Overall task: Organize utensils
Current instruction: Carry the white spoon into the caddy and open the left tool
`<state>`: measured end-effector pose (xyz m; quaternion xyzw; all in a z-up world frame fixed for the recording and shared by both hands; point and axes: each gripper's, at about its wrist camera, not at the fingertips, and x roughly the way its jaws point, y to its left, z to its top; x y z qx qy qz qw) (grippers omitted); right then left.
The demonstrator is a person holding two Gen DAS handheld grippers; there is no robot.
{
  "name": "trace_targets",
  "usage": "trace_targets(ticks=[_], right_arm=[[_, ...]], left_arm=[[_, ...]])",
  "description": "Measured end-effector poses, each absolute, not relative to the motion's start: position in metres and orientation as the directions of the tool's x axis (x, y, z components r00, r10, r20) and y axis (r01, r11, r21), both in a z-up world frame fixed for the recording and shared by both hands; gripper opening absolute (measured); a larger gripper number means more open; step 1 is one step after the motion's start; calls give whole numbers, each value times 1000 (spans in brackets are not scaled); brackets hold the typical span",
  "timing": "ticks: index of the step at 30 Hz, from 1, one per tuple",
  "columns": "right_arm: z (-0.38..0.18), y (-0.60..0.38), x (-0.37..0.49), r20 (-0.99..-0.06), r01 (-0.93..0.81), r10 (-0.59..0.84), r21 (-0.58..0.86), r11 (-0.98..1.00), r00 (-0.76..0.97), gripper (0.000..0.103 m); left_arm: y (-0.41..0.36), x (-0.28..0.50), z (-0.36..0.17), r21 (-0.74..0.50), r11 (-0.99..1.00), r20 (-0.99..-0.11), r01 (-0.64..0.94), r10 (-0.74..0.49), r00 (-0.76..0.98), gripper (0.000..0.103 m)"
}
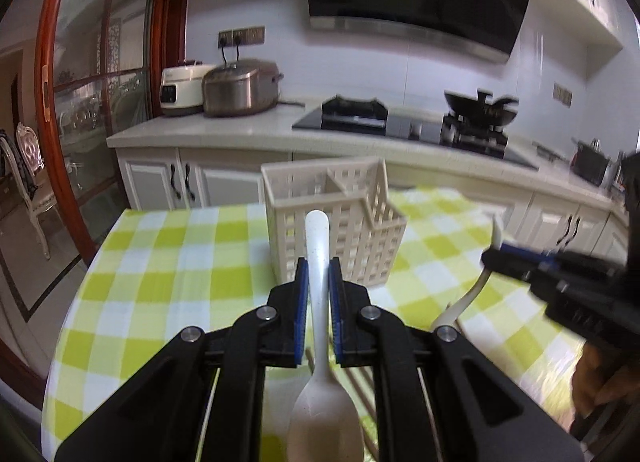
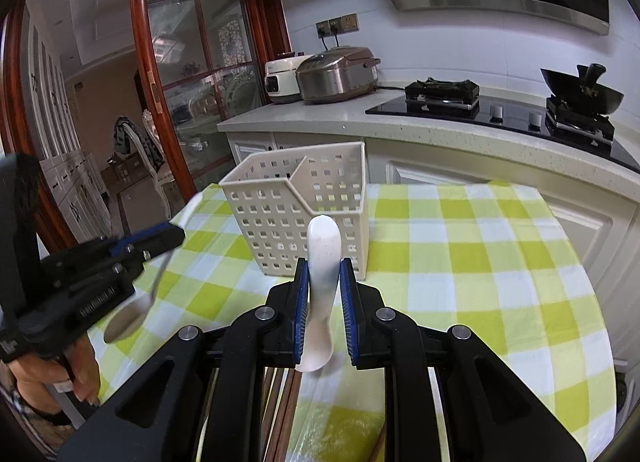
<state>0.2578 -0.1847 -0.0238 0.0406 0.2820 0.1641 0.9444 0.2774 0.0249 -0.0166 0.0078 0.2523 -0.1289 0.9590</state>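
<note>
A beige perforated utensil caddy (image 1: 336,218) with a divider stands on the green-checked tablecloth (image 1: 168,262); it also shows in the right wrist view (image 2: 296,214). My left gripper (image 1: 319,262) is shut on a white spoon (image 1: 318,286), handle pointing forward, bowl hanging near the camera. My right gripper (image 2: 325,264) is shut on a second white spoon (image 2: 322,282), handle tip forward. Both are held above the table in front of the caddy. Each gripper shows in the other's view, the right one (image 1: 496,258) and the left one (image 2: 176,236).
Wooden chopsticks (image 2: 280,402) lie on the cloth under the right gripper. Behind the table runs a kitchen counter (image 1: 240,126) with two rice cookers (image 1: 236,88), a hob and a wok (image 1: 480,106). A glass sliding door (image 1: 88,102) stands at the left.
</note>
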Motion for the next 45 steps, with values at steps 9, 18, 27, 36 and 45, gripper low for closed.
trace_targets(ticks=[9, 18, 27, 36, 45], right_arm=[[-14, -184, 270, -503, -291, 332, 161, 943, 798, 18], [24, -185, 308, -425, -313, 354, 165, 935, 833, 18], [56, -185, 343, -359, -333, 365, 149, 931, 859, 18], [46, -178, 380, -359, -348, 370, 126, 929, 857, 18], [26, -179, 403, -376, -357, 385, 145, 923, 843, 18]], left_arm=[[14, 284, 18, -43, 960, -403, 277, -271, 874, 10], [12, 328, 58, -77, 963, -311, 258, -270, 911, 10], [9, 371, 78, -110, 965, -213, 240, -259, 942, 10], [15, 406, 64, -160, 963, -199, 219, -249, 948, 10], [8, 424, 39, -147, 974, -189, 170, -196, 962, 10]])
